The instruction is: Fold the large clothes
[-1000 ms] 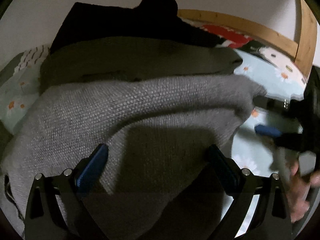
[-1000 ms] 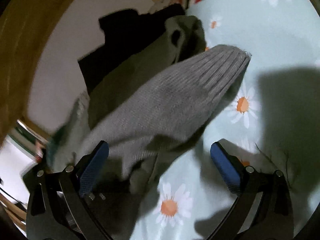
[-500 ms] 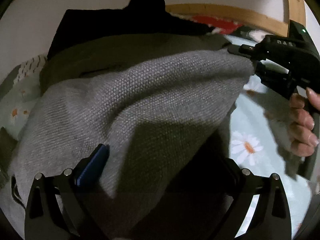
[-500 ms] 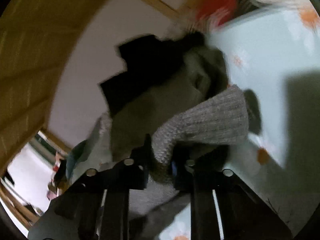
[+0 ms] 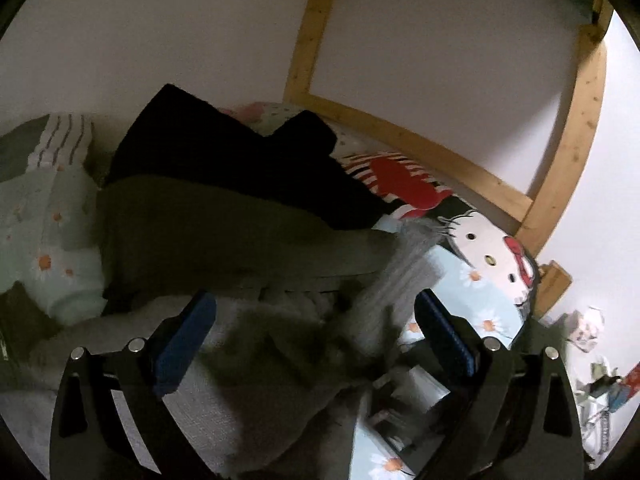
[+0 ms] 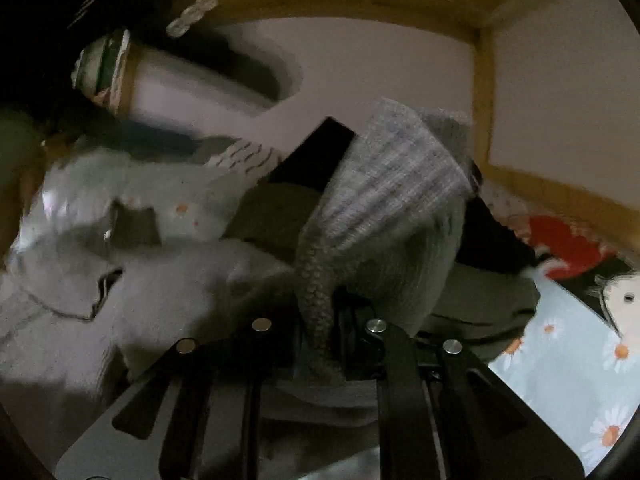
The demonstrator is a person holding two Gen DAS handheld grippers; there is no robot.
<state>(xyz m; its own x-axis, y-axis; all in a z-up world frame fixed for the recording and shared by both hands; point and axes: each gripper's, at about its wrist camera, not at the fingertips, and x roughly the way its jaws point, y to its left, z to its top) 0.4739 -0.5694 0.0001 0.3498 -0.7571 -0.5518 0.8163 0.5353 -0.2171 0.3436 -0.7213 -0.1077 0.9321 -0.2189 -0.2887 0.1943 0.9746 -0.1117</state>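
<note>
Right tongs [image 6: 320, 344] hide sweater [image 6: 384, 208] cuff – blurred.

I count three garments: one grey knit sweater [image 6: 392, 216], one olive garment [image 5: 224, 232], one black garment [image 5: 224, 156]. Two grippers: left gripper [image 5: 316, 332], right gripper [image 6: 320, 332]. One cartoon cat pillow [image 5: 488, 252]. One daisy-print sheet [image 6: 568, 368].

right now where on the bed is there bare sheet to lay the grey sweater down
Bare daisy sheet shows right of the olive garment, bordered by the Hello Kitty pillow. A smaller patch lies left of the pile. The middle is crowded: black garment on olive, grey sweater in front.
</note>
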